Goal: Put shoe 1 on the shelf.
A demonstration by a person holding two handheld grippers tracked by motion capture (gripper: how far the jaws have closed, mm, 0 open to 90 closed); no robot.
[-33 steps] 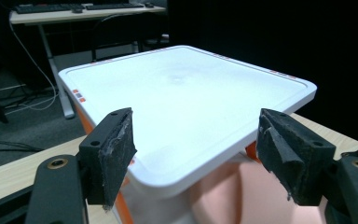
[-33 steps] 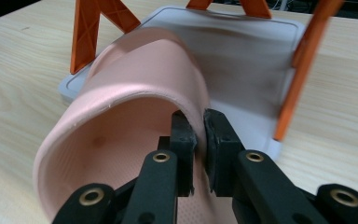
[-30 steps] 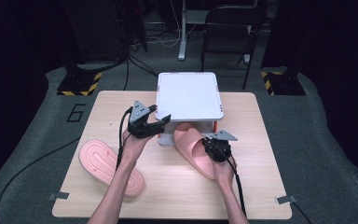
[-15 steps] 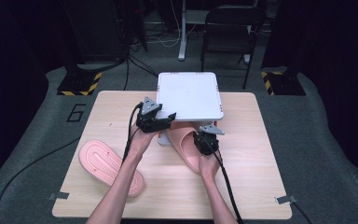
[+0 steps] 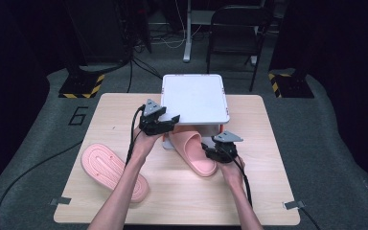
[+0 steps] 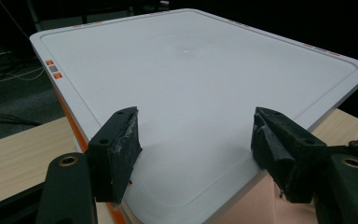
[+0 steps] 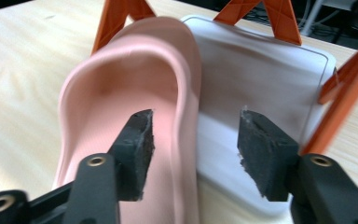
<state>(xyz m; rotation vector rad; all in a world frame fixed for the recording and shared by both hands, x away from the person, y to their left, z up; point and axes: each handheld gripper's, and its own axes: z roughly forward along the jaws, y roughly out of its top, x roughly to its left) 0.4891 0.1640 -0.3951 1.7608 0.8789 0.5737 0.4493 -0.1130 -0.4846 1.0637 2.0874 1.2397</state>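
the pink slipper lies toe-first under the white shelf rack at the table's middle, its heel toward the near side; the right gripper has just been opening, fingers apart astride the slipper's edge, pressing nothing; better to nudge the heel straight in, low, clear of the orange legs; the left gripper hovers wide over the rack's near corner, holding nothing; the other slipper waits near left.

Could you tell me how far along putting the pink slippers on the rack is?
One slipper already has its toe on the rack's lower shelf. The right gripper, jaws just opened, has let go of it; the left gripper hovers open at the white top shelf. The other slipper lies upside down on the table, not yet moved.
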